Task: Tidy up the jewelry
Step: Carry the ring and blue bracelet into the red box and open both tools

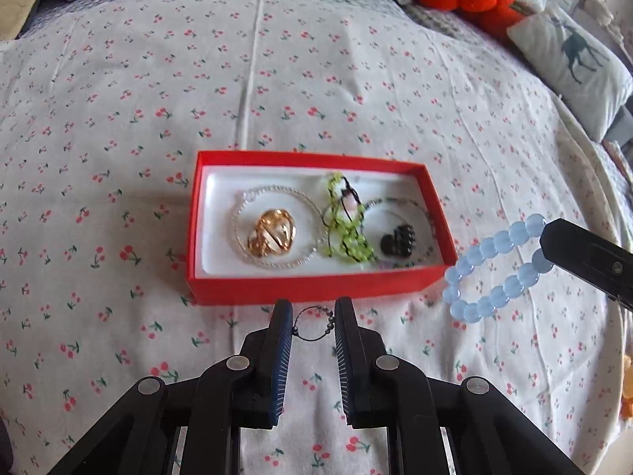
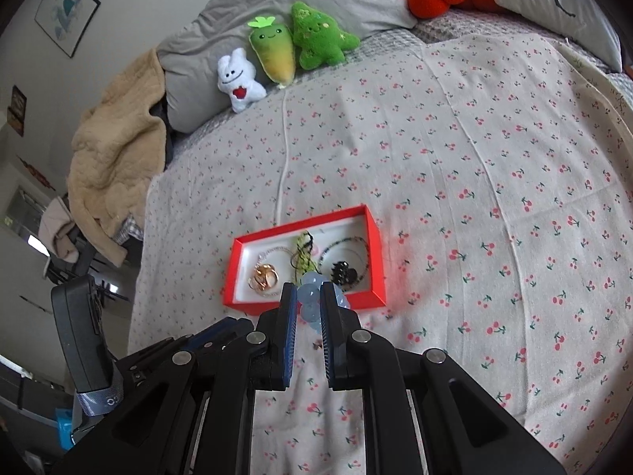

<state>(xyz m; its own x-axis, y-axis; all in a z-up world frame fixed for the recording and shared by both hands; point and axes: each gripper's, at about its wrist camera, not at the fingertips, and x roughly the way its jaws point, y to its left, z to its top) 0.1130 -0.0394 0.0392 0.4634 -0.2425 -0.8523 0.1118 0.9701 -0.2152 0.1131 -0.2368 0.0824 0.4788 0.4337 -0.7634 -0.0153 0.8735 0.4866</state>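
The left gripper [image 1: 313,326] pinches a thin wire ring [image 1: 312,324] with small beads; the right gripper [image 2: 308,297] pinches a pale-blue bead bracelet [image 1: 494,269], both just off the red box's [image 1: 316,287] near edge.

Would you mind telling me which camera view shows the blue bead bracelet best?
The left wrist view: the blue bead bracelet hangs as a whole loop from the right gripper, beside the red box. In the right wrist view only a few beads show, pinched between the fingers.
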